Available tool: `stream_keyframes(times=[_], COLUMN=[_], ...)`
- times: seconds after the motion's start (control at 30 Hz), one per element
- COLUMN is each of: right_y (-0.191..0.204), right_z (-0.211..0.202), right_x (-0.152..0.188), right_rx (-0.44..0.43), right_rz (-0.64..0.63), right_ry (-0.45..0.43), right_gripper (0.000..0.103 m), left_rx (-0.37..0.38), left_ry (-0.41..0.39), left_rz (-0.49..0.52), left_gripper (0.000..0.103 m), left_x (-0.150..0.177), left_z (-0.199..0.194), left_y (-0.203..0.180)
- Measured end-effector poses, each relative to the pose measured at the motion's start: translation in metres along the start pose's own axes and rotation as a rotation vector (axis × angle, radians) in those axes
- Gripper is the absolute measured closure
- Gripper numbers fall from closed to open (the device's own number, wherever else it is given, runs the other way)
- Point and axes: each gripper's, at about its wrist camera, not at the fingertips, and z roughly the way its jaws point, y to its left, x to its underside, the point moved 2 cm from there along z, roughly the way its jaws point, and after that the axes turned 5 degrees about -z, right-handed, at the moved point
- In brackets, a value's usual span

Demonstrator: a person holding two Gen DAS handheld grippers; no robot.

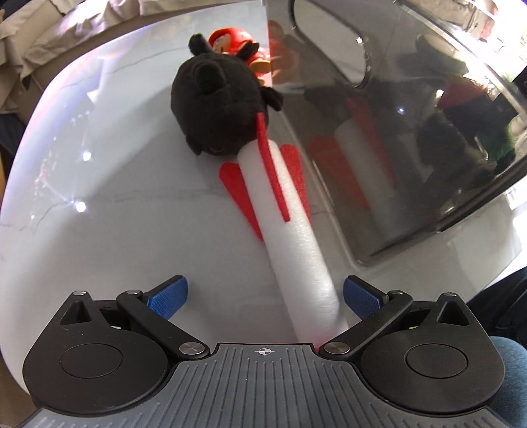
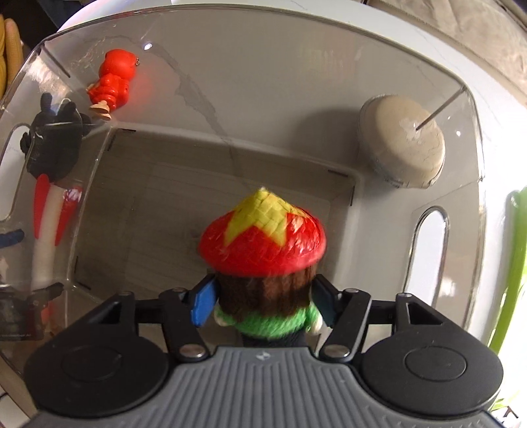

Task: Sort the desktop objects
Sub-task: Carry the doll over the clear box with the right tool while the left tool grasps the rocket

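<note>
In the left wrist view my left gripper (image 1: pixel 265 296) is open, its blue pads either side of the white foam rocket (image 1: pixel 296 243) with red fins lying on the white table. A black plush toy (image 1: pixel 217 108) lies at the rocket's far end, a red figurine (image 1: pixel 237 46) beyond it. In the right wrist view my right gripper (image 2: pixel 262 304) is shut on a doll (image 2: pixel 263 243) with a red and yellow hat, brown hair and green top, held over the clear plastic bin (image 2: pixel 461 263). The rocket (image 2: pixel 46 237), black plush (image 2: pixel 52 148) and red figurine (image 2: pixel 113 82) show through the bin's left wall.
The clear bin (image 1: pixel 411 115) stands right of the rocket in the left wrist view. A beige round object (image 2: pixel 405 141) lies beyond the bin's far right corner. Beige fabric (image 1: pixel 66 29) lies past the table's far edge. Green leaves (image 2: pixel 513 263) are at the right.
</note>
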Motion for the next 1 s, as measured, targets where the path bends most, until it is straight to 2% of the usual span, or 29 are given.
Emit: stream_keyframes(times=[0.1, 0.37, 0.43, 0.5, 0.53, 0.57, 0.6, 0.8, 0.87, 1.0], right_y=[-0.001, -0.007, -0.008, -0.009, -0.009, -0.01, -0.011, -0.019, -0.022, -0.035], right_z=[-0.004, -0.026, -0.03, -0.034, -0.036, -0.038, -0.041, -0.065, -0.073, -0.086], right_x=[0.0, 0.008, 0.011, 0.012, 0.013, 0.013, 0.014, 0.02, 0.024, 0.03], right_rx=[-0.036, -0.125, -0.146, -0.162, -0.169, -0.174, -0.18, -0.233, -0.224, -0.225], right_rz=[0.025, 0.065, 0.076, 0.083, 0.087, 0.094, 0.103, 0.143, 0.151, 0.184], right_ry=[-0.009, -0.065, -0.072, -0.08, -0.086, -0.092, -0.101, -0.174, -0.198, -0.238], right_gripper=[0.026, 0.025, 0.025, 0.025, 0.025, 0.025, 0.025, 0.023, 0.02, 0.02], left_rx=[0.0, -0.022, -0.011, 0.009, 0.005, -0.002, -0.002, 0.045, 0.047, 0.045], left_ry=[0.006, -0.007, -0.014, -0.023, -0.022, -0.021, -0.022, -0.055, -0.071, -0.101], left_rz=[-0.005, 0.038, 0.034, 0.013, 0.006, 0.004, 0.003, -0.027, -0.04, -0.033], left_gripper=[0.0, 0.003, 0.012, 0.042, 0.047, 0.059, 0.066, 0.069, 0.07, 0.07], left_x=[-0.003, -0.012, -0.012, -0.013, -0.014, -0.014, -0.014, -0.014, -0.014, -0.01], left_z=[0.002, 0.004, 0.003, 0.0, -0.002, -0.003, -0.003, -0.023, -0.035, -0.065], left_y=[0.001, 0.007, 0.01, 0.013, 0.015, 0.015, 0.016, 0.029, 0.032, 0.026])
